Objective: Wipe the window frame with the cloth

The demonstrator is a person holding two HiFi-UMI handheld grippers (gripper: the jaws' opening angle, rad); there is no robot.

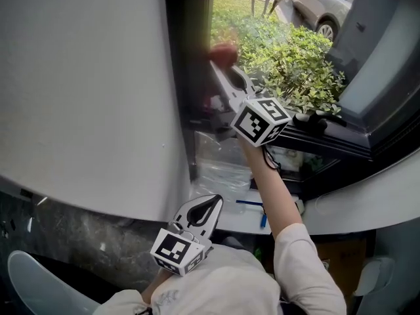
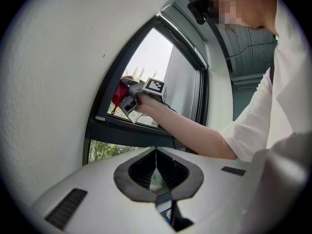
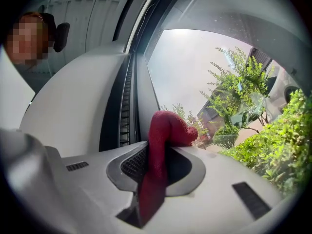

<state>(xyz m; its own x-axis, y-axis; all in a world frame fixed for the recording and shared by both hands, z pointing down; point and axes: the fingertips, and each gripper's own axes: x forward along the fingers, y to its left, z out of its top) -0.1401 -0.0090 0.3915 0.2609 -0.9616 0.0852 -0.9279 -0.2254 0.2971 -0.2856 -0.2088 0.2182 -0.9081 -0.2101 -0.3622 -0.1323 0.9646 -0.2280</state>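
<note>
A red cloth (image 1: pixel 224 52) is clamped in my right gripper (image 1: pixel 220 62), which is raised at arm's length and presses the cloth against the dark vertical window frame (image 1: pixel 190 77). In the right gripper view the cloth (image 3: pixel 165 133) bulges out of the shut jaws of the right gripper (image 3: pixel 161 155), right beside the frame's dark channel (image 3: pixel 130 96). My left gripper (image 1: pixel 211 203) hangs low near my body, shut and empty. Its own view shows the left gripper (image 2: pixel 156 168) with jaws together, and beyond it the right gripper with the cloth (image 2: pixel 118 92) on the frame (image 2: pixel 131 129).
A white wall (image 1: pixel 85 77) runs along the left of the frame. Green shrubs (image 1: pixel 295 64) and a parked car (image 1: pixel 321 12) lie outside. Below the window are crumpled clear plastic (image 1: pixel 220 166), a blue pen (image 1: pixel 262 218) and a curved white sill (image 1: pixel 367 202).
</note>
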